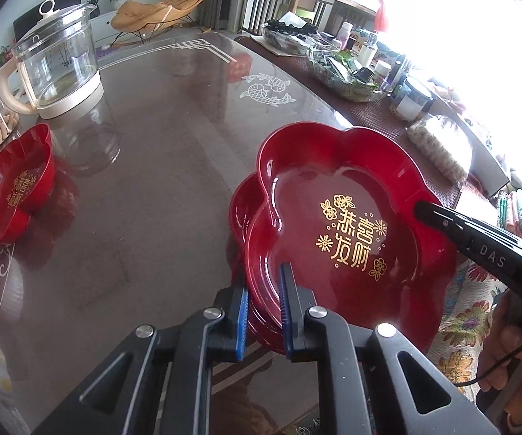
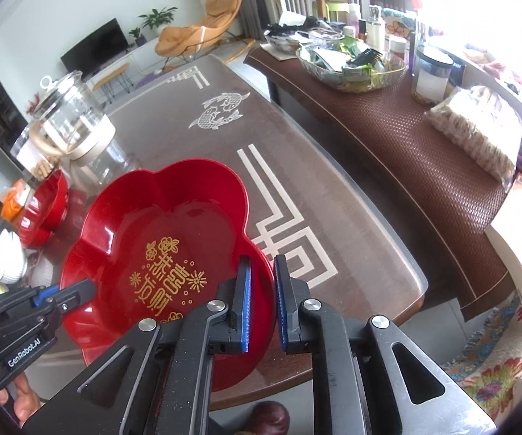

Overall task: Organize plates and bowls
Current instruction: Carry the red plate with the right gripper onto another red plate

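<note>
Left wrist view: the left gripper (image 1: pixel 264 311) is clamped on the near rim of the top red plate (image 1: pixel 337 224), one blue pad inside the rim, one outside. This plate sits nested on a second red plate (image 1: pixel 241 214) near the edge of the glass-topped table (image 1: pixel 159 166). The gripper points steeply down. A red bowl (image 1: pixel 14 188) stands well apart.

Right wrist view: the right gripper (image 2: pixel 262 304) pinches the opposite rim likewise, angled downward.

Judgement: seating appears nearly complete. Both grips should let go together, once the lobes align, to avoid skewing the stack.
</note>
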`<action>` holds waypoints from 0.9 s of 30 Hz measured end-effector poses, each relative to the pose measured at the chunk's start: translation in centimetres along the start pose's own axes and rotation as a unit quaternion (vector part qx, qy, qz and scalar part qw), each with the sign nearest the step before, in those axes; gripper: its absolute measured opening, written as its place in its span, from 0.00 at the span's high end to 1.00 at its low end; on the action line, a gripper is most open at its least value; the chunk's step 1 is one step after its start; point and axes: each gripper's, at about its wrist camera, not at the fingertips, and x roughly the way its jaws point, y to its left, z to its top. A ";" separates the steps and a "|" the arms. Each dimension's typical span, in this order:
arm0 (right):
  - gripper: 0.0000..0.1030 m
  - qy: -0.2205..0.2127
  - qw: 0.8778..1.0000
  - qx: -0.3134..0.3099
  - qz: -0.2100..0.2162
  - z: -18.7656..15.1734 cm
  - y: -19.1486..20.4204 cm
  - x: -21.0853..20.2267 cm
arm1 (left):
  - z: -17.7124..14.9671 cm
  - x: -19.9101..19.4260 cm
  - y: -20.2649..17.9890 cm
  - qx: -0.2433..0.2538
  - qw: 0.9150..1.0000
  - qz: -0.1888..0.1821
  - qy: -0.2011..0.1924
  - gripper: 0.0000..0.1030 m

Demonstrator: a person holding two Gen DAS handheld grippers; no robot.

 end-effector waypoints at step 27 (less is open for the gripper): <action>0.54 0.000 1.000 -0.002 -0.018 0.7 -1.1 1.1 | -1.6 -3.1 -0.1 0.007 1.000 0.005 -0.023 0.45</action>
